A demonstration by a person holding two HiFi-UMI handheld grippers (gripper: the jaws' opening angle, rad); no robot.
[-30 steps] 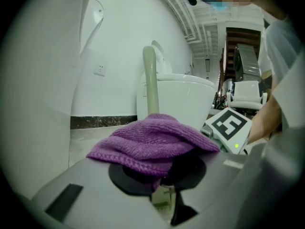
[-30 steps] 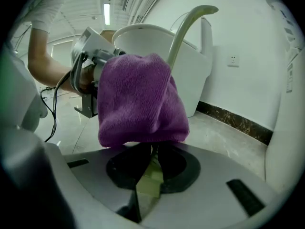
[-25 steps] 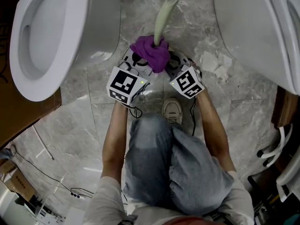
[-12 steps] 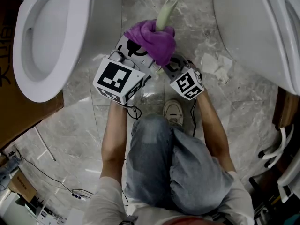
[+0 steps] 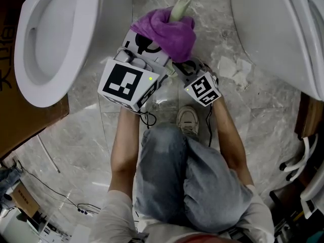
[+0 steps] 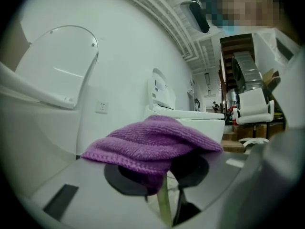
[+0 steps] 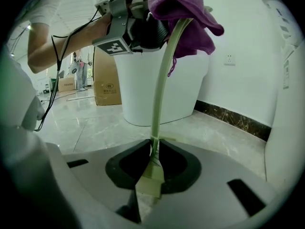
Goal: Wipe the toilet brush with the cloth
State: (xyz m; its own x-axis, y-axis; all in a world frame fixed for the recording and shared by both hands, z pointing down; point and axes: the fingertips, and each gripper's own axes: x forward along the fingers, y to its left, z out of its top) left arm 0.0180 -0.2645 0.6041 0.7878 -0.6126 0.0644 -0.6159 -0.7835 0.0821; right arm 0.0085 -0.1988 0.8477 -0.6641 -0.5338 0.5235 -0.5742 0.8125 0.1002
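Note:
The pale green toilet brush handle [image 5: 181,6] stands upright between two toilets. A purple cloth [image 5: 167,32] is bunched round its upper part, just below the tip. My left gripper [image 5: 154,44] reaches into the cloth. In the left gripper view the cloth [image 6: 152,144] lies draped over the pads and hangs into the gap, with the handle [image 6: 164,204] between them. Its jaws have just been opening and stand apart. My right gripper [image 5: 177,67] is lower, shut on the handle's flat bottom end [image 7: 151,175]. The brush head is hidden.
A white toilet bowl [image 5: 50,39] stands at the left and another toilet [image 5: 283,29] at the right. Paper scraps [image 5: 230,70] lie on the marble floor. The person's knees and a shoe [image 5: 186,119] are directly below the grippers. A cardboard box [image 5: 20,125] and cables [image 5: 50,191] sit lower left.
My left gripper has risen along the handle with the purple cloth, from mid-handle to near the tip, and its marker cube looks larger. The right gripper has stayed in place.

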